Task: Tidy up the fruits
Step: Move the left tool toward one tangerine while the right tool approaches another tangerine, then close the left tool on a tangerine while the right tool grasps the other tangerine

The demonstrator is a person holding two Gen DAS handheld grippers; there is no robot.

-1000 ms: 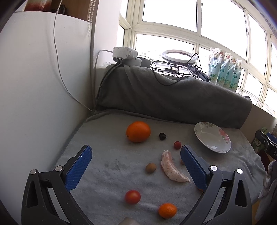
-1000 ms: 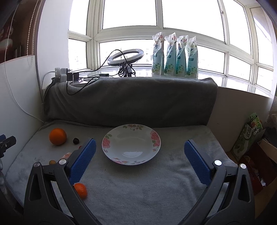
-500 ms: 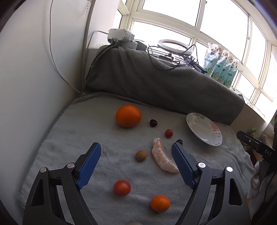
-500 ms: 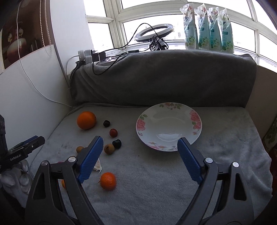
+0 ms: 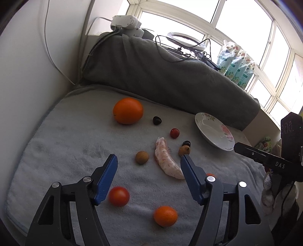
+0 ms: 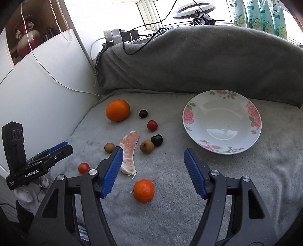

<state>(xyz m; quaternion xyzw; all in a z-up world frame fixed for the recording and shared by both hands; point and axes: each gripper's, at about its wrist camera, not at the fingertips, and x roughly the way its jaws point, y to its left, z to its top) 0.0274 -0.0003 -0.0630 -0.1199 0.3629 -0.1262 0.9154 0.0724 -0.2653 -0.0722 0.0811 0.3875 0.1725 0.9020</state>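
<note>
Fruit lies scattered on a grey cloth: a large orange point(image 5: 128, 110) point(image 6: 117, 110), a peeled pomelo segment point(image 5: 166, 160) point(image 6: 128, 149), two brown longans point(image 5: 142, 157) point(image 6: 146, 146), dark cherries point(image 5: 157, 120), a small red tomato point(image 5: 174, 133), a bigger tomato point(image 5: 118, 196) and a mandarin point(image 5: 165, 216) point(image 6: 143, 190). A flowered plate point(image 5: 214, 130) point(image 6: 221, 121) sits empty at the right. My left gripper point(image 5: 149, 159) hovers over the near fruit, jaws closing with nothing gripped. My right gripper point(image 6: 153, 150) hangs above the mandarin, jaws also closing on nothing.
A grey padded bolster point(image 6: 198, 62) closes off the back of the cloth, and a white wall panel point(image 5: 28, 85) bounds its left side. Cables, a power strip point(image 5: 126, 23) and a ring light point(image 6: 195, 9) lie on the sill behind. A person's gloved hand point(image 5: 272, 191) holds the right gripper.
Both grippers tipped downward and came lower toward the fruit, and both pairs of jaws narrowed. The right wrist view swung left, from the plate onto the scattered fruit.
</note>
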